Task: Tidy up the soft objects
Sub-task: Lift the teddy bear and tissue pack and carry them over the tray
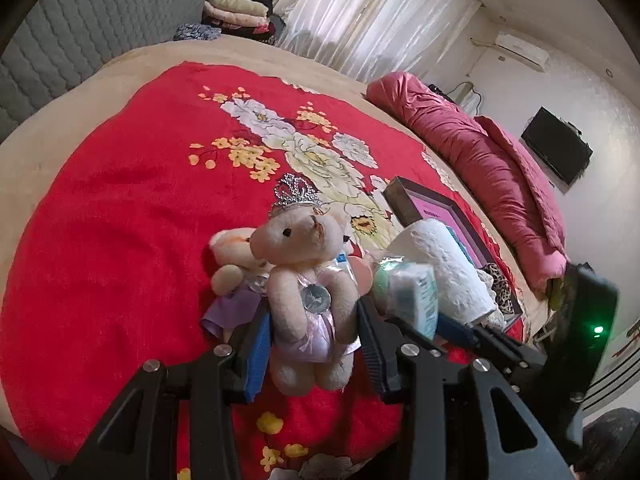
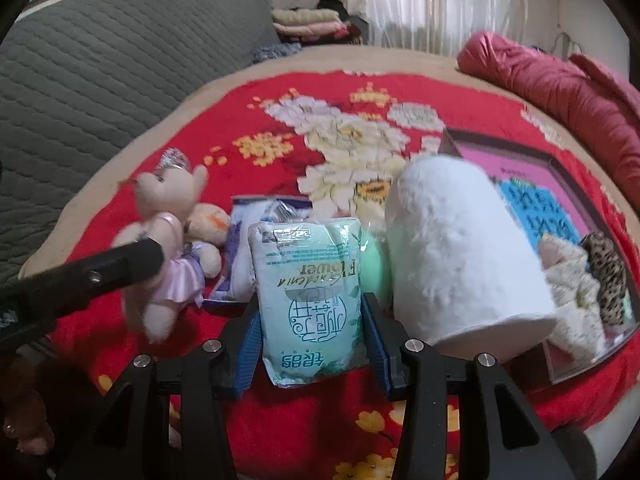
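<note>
A: We start with the crowned teddy bear (image 1: 306, 292). Where do we have it?

B: Between the blue pads of the left gripper (image 1: 316, 344), which press on its lilac skirt and hips from both sides, so we hold it upright over the red floral blanket (image 1: 120, 240). A silver disc sits on its chest (the tiara is on its head).

A: And the other soft thing?

B: The pale green tissue pack (image 2: 314, 304) stands between the fingers of the right gripper (image 2: 314, 344). The pads lie against both edges of the pack, so we read that as a grip on it.

A: What lies close by?

B: Just behind the held bear we see a second small bear (image 1: 232, 256) in a purple dress, lying on the blanket. Beside the tissue pack stands a white paper roll (image 2: 464, 256), near enough to touch its right side as far as we can tell, and a green round thing (image 2: 374, 264) is wedged between them. Behind the pack lies a blue and white packet (image 2: 244, 256).

A: Further out?

B: A shallow framed tray (image 2: 560, 168) with a pink and blue bottom holds a cream cloth (image 2: 572, 292) and a leopard-print piece (image 2: 608, 276). Beyond it a pink quilt (image 1: 480, 148) is bundled along the bed's edge.
</note>
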The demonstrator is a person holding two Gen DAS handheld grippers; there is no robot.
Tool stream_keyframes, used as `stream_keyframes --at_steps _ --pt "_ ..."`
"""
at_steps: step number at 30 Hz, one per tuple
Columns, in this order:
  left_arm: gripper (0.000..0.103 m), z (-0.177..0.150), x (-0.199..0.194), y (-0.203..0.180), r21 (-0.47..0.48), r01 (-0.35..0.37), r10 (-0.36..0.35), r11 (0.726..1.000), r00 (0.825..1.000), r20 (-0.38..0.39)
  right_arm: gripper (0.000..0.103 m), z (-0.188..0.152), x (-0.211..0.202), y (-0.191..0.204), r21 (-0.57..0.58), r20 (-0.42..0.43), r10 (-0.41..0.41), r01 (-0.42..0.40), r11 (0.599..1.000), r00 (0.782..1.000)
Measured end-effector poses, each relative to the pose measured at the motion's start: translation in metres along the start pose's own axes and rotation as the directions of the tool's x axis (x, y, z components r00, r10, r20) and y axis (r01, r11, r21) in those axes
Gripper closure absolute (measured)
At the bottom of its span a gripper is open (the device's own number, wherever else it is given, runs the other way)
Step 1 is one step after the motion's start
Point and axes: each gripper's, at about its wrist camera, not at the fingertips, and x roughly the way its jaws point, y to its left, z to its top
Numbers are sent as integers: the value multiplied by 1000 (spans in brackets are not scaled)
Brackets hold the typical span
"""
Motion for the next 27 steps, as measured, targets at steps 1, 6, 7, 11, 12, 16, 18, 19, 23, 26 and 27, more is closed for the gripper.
stream_keyframes --at_steps 1,6,7,11,12,16,18,19,23,26,27 --pt "62 0 -1 -2 8 -2 2 1000 1000 2 55 0 -3 0 -5 8 2 -2 1000 1000" --pt "62 -2 -4 -11 39 -21 20 999 1000 17 55 3 -19 1 -27 51 11 -10 1000 999" --pt "62 -2 -5 -11 41 -24 23 999 999 22 55 4 -22 1 -28 58 11 -9 1000 998" --pt "62 -2 -11 -8 16 -22 22 1000 999 38 55 5 -28 -1 -25 73 14 -12 1000 997" --pt "62 -2 -13 -7 10 -22 21 1000 999 42 55 5 -30 -2 -25 79 14 -12 1000 997" --pt "62 -4 -19 -8 -7 -23 24 1000 998 59 55 8 -37 -7 -19 104 10 -8 1000 995" --pt "62 -5 -21 -12 2 -31 31 1000 998 61 55 9 -42 -9 -19 119 9 -7 1000 993" --pt "62 -6 -21 -16 11 -35 35 999 998 60 55 9 -45 -10 -18 125 8 -6 1000 992" --pt "62 -11 -22 -36 59 -49 45 997 997 60 55 8 -53 -16 -10 143 6 -5 1000 990" --pt "62 -15 -22 -51 87 -47 43 995 998 55 55 8 -59 -24 6 155 3 -4 1000 988" --pt "62 -15 -22 -55 92 -48 43 995 998 55 55 8 -62 -26 9 159 1 -2 1000 987"
